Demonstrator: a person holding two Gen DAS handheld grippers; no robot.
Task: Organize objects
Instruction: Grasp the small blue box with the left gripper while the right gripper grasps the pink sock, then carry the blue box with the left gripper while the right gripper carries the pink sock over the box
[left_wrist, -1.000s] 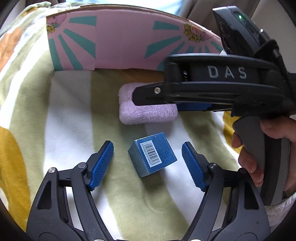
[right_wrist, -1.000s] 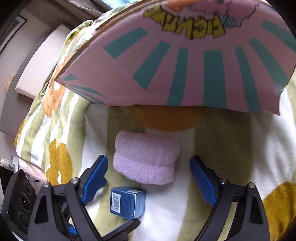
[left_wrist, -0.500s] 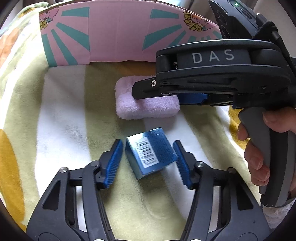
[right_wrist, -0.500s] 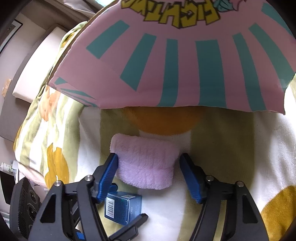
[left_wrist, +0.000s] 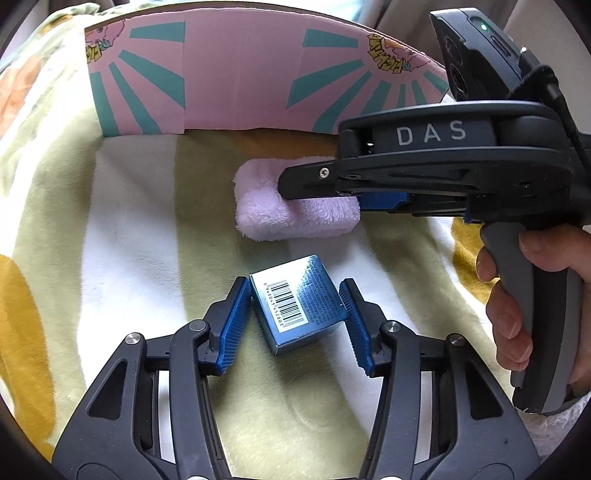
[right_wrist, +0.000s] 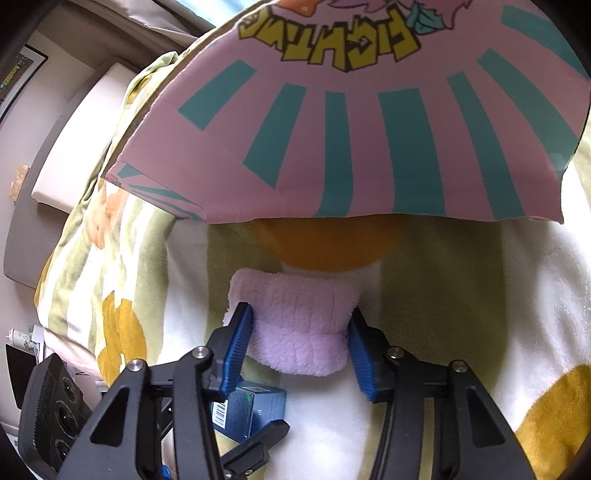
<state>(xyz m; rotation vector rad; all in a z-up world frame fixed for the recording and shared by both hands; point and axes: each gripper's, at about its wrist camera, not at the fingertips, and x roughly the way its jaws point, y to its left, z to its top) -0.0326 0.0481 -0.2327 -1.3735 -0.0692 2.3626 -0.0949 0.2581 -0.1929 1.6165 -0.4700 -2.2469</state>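
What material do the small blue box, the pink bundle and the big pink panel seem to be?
Small blue box: glossy printed card, judging by sheen and barcode.
Pink bundle: soft fleece or terry cloth; fuzzy pile.
Big pink panel: probably matte printed cardboard; brown edge, straight creases.

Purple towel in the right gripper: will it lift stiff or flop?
Likely floppy: the towel is fluffy folded cloth, already pinched in where the right gripper squeezes it. Probably light, and the pile should resist slipping. Free ends may sag or unfold.
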